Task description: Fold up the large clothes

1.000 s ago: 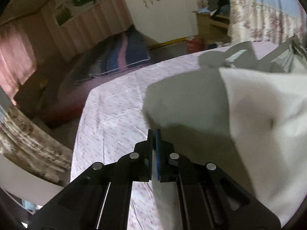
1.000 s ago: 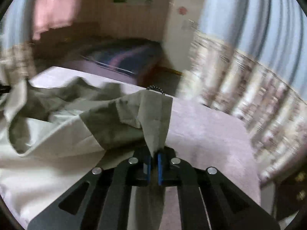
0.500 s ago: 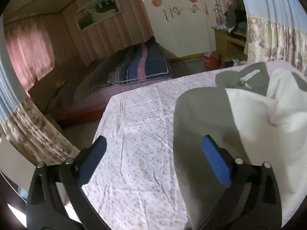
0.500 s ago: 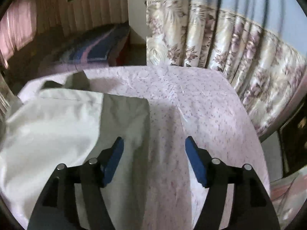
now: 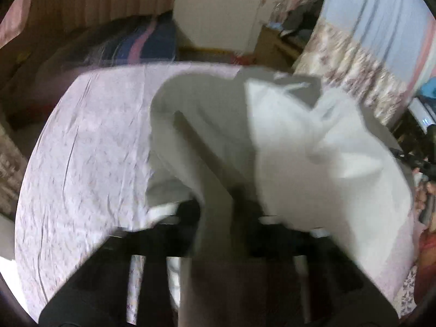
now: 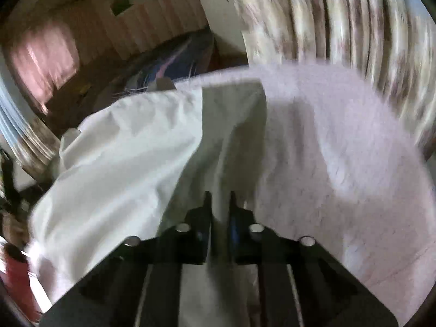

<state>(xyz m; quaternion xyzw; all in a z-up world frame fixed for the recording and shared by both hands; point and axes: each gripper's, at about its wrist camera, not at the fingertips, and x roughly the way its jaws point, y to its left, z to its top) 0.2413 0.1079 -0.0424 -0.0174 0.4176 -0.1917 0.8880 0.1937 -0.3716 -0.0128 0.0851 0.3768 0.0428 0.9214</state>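
A large garment in white and grey-green cloth lies bunched on the table with the pink floral cover. My left gripper is shut on a grey fold of the garment, which drapes over its fingers and hides the tips; the view is blurred. In the right wrist view the same garment spreads to the left, and my right gripper is shut on its grey edge, cloth pinched between the jaws.
The table cover shows to the right of the garment. A bed with a striped blanket stands beyond the table. Floral curtains hang at the right. A wooden desk stands at the back.
Half a second ago both grippers were open above the flat garment. Now both have closed on grey folds of it and the cloth is bunched up. Both views are blurred by motion.
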